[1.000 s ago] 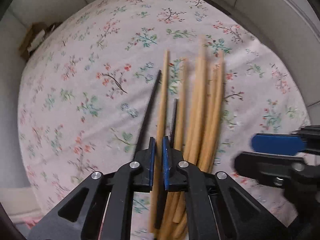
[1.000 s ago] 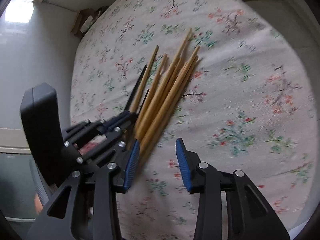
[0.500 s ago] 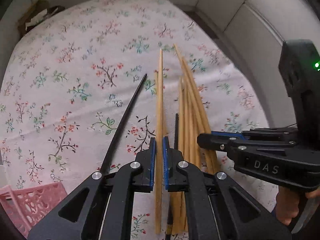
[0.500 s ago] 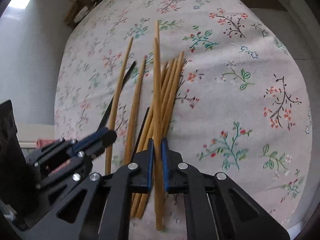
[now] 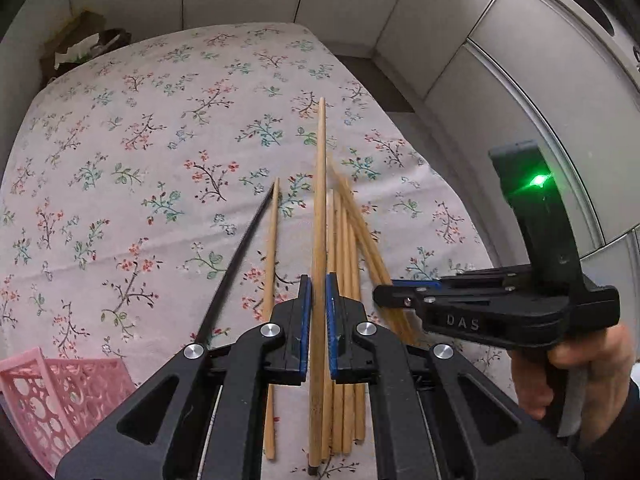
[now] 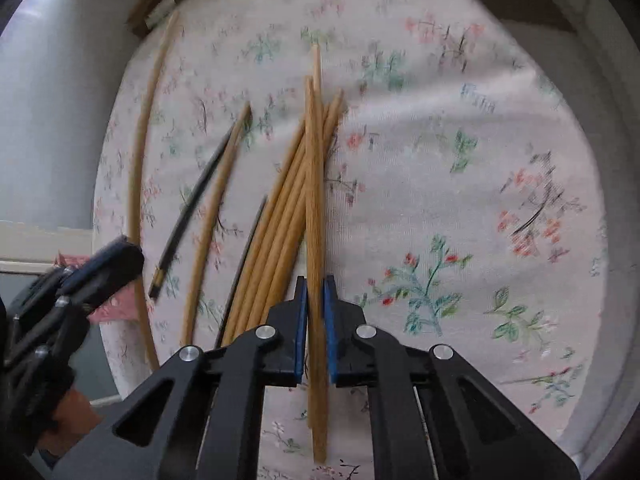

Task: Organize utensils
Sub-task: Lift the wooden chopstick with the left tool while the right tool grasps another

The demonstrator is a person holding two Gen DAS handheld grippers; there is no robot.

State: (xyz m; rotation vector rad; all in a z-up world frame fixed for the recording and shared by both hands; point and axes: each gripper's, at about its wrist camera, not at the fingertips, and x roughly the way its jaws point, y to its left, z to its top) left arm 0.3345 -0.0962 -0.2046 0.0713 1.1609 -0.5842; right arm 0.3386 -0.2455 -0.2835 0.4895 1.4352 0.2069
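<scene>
My left gripper is shut on a wooden chopstick and holds it above the floral tablecloth. My right gripper is shut on another wooden chopstick, lifted over the pile. Several wooden chopsticks lie bunched on the cloth below; they also show in the left wrist view. A black chopstick and a single wooden one lie left of the pile. A second black chopstick lies against the pile. The right gripper shows in the left wrist view.
A pink perforated basket stands at the near left edge of the table. The floral tablecloth covers the round table. Grey wall panels stand to the right, and a brown paper bag sits beyond the far left edge.
The right gripper shut on a wooden chopstick and lifted it. The left gripper rose and pulled back with its chopstick. The pink basket came into the left wrist view.
</scene>
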